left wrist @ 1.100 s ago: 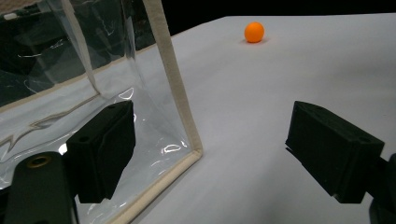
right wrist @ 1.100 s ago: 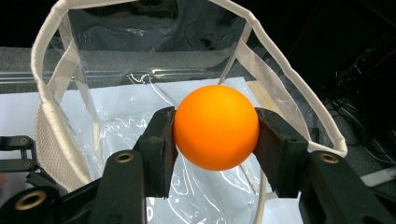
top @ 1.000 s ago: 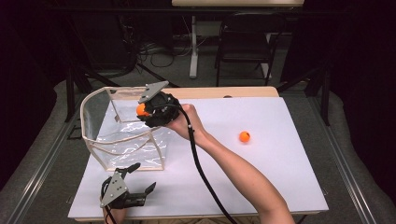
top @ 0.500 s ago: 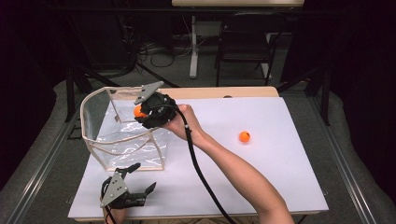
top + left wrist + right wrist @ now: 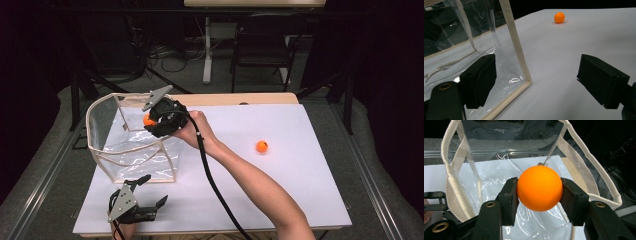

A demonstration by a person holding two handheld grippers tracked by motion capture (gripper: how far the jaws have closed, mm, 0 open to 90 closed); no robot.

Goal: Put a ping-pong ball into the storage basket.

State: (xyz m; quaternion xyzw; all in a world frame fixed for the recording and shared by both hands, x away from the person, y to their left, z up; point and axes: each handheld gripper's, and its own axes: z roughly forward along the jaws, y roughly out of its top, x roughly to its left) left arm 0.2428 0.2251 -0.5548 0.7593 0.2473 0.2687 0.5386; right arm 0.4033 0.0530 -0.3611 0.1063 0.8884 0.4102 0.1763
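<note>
Progress shows in the right gripper (image 5: 150,120): over the last second it has crept a little further toward the left edge of the worktop (image 5: 310,200), so the orange ball (image 5: 539,191) clamped between its jaws now hangs over the open mouth of the clear bag (image 5: 107,150) rather than at its near rim. In the right gripper view the ball sits squarely between both jaws, with the bag's cloth-trimmed rim and shiny floor directly beyond it, so letting go looks like the next step and the ball should drop inside. A second ball (image 5: 261,146) has not moved; it lies alone on the worktop toward the right edge, waiting its turn. Meanwhile the left gripper (image 5: 150,192) stays parked at the near edge beside the bag's corner, jaws spread and empty.
</note>
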